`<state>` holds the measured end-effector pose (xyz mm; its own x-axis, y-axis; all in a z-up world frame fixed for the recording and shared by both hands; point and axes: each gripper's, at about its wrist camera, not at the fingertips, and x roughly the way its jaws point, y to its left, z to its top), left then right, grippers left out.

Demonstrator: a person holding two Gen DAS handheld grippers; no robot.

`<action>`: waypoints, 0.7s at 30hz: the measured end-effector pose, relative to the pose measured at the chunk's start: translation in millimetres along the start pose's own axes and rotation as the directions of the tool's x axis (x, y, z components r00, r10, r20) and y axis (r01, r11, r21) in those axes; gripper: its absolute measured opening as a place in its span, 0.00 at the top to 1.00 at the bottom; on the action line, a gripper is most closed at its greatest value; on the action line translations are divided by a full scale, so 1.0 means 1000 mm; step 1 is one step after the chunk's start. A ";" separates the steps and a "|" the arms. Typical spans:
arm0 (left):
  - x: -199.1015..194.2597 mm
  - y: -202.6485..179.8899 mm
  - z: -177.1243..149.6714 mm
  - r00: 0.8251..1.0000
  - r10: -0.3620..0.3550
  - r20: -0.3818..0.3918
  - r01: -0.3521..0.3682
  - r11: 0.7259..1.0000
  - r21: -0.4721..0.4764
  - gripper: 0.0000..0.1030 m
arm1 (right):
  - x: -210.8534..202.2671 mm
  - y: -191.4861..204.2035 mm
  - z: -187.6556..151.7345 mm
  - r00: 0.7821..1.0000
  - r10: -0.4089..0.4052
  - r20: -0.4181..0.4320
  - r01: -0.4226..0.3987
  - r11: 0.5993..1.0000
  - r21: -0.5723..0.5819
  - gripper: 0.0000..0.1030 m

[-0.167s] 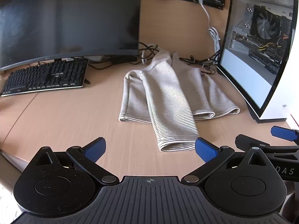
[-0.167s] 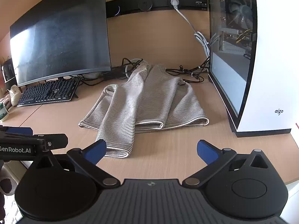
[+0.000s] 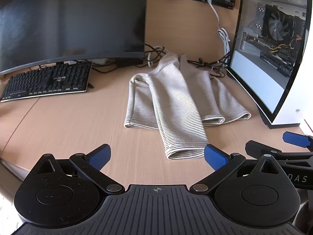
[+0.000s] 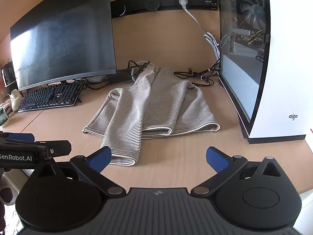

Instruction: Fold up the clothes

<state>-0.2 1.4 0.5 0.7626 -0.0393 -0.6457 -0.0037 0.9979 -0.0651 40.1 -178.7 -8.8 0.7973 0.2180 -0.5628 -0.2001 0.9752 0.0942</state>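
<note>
A grey-and-white striped garment lies partly folded on the wooden desk, one long sleeve or side flap laid over it toward me. It also shows in the right wrist view. My left gripper is open and empty, just short of the flap's near end. My right gripper is open and empty, also just short of the garment's near edge. Each gripper shows at the edge of the other's view: the right one in the left wrist view, the left one in the right wrist view.
A curved black monitor and black keyboard stand at the left. A white PC case with a glass side stands at the right, close to the garment. Cables lie behind the garment. The desk's front edge is near me.
</note>
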 end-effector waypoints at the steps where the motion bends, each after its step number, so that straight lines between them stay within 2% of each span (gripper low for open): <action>1: 0.000 0.000 0.000 1.000 -0.002 0.000 0.002 1.000 -0.002 0.00 | 0.000 0.000 0.000 1.000 -0.001 -0.001 0.001 1.000 0.000 0.00; 21: 0.007 -0.012 -0.003 1.000 0.002 -0.011 -0.001 1.000 0.024 0.00 | 0.002 0.001 -0.004 1.000 -0.016 -0.004 0.016 1.000 0.018 0.00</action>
<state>3.2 -11.5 -5.5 0.7553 -0.0382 -0.6543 0.0110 0.9989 -0.0456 38.8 -178.0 -13.4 0.7979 0.2026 -0.5677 -0.1771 0.9790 0.1004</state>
